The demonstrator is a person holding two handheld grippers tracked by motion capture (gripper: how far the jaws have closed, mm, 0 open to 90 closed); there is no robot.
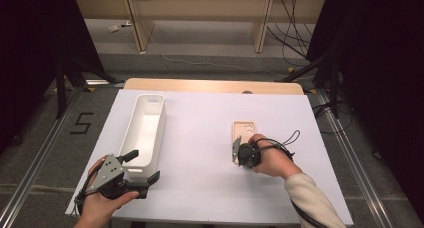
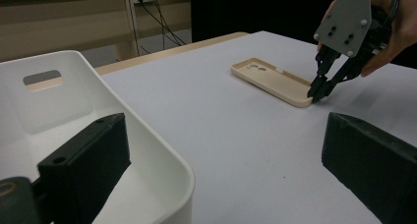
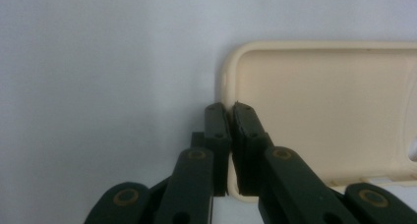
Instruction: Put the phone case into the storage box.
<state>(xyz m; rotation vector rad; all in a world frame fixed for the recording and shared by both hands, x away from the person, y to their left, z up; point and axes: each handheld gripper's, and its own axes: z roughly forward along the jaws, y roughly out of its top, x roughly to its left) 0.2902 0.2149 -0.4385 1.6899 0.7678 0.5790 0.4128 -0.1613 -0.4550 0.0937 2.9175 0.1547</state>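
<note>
We had the right gripper (image 3: pixel 227 108) pressed together on the near rim of the phone case (image 3: pixel 324 106), one jaw outside the wall and one inside it, low in the centre of the right gripper view. In the high view the same gripper (image 1: pixel 238 149) sat right of centre, with the beige case (image 1: pixel 243 131) lying flat and open side up on the white-covered desk (image 1: pixel 200 138), just above the hand. The hold took in only a thin edge at one end of the case. We judged that a lift from there could let the case swing down or slip free, since the soft wall might flex out of so narrow a pinch.

Our left gripper (image 1: pixel 142 167) stood spread at the lower left of the high view, straddling the near end of the white bin (image 1: pixel 145 128) without pressing on it; one jaw hung inside the bin and the other outside. We judged that if that hand shifted, it could nudge the bin askew, and a case carried across might then strike the rim rather than drop in.
</note>
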